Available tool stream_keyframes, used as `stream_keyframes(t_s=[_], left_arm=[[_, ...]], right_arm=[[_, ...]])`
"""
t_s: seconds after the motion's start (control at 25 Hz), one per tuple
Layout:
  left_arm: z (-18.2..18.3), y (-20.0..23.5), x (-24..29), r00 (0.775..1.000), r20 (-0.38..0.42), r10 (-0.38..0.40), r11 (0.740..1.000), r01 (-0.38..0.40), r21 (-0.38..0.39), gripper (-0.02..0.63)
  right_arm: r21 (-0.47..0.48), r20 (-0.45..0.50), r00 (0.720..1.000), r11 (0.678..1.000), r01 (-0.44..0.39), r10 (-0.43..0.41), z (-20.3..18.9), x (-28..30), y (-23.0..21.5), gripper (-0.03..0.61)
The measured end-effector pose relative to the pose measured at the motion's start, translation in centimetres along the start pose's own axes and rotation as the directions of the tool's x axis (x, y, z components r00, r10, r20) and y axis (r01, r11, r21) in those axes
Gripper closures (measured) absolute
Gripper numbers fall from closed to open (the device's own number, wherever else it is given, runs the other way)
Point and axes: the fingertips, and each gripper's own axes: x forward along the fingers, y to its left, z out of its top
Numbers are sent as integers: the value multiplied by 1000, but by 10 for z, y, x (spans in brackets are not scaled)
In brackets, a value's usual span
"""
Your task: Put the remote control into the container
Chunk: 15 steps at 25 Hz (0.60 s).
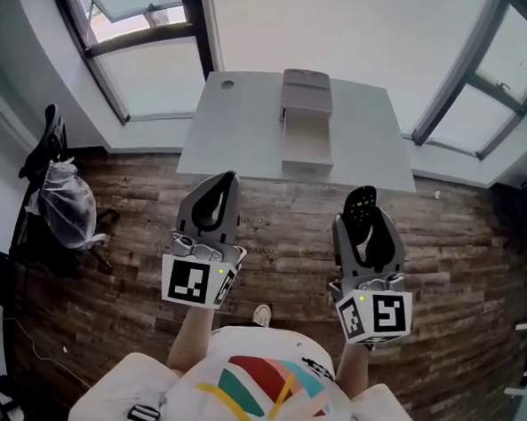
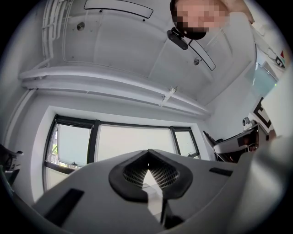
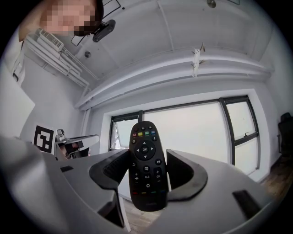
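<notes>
The left tongs (image 2: 148, 154) point slightly upward toward a wide window (image 2: 132, 141) with dark frames. The two grey jaws meet at their tips. Below the tips, the black ribbed pads (image 2: 132, 172) curve apart and enclose a small diamond-shaped gap. No object sits in this gap; only a pale surface shows through it, and what it is cannot be determined. A white ceiling (image 2: 114, 41) fills the upper area, crossed by a long white beam (image 2: 110, 82). A black head-mounted camera (image 2: 177, 39) appears at the top edge.
</notes>
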Motion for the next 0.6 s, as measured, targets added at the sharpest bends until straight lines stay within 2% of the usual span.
stream_keyframes(t_s=[0.12,0.32,0.44,0.6], left_arm=[[-12,16,14,1000,-13,-6,1000,6,-7,607],[-31,35,39,999,-31,-10,999,9,-42,609],[-45,32,63,999,-42,-30,997,27,-67,609],[-66,19,98,997,-60,-43,996,39,-75,608]], right_arm=[[38,-12,1000,999,6,-6,-6,24,-2,319],[33,-47,998,999,38,-37,-10,42,-10,319],[45,-68,996,997,65,-62,-17,53,-28,319],[54,-69,996,997,53,-49,-25,77,-56,319]])
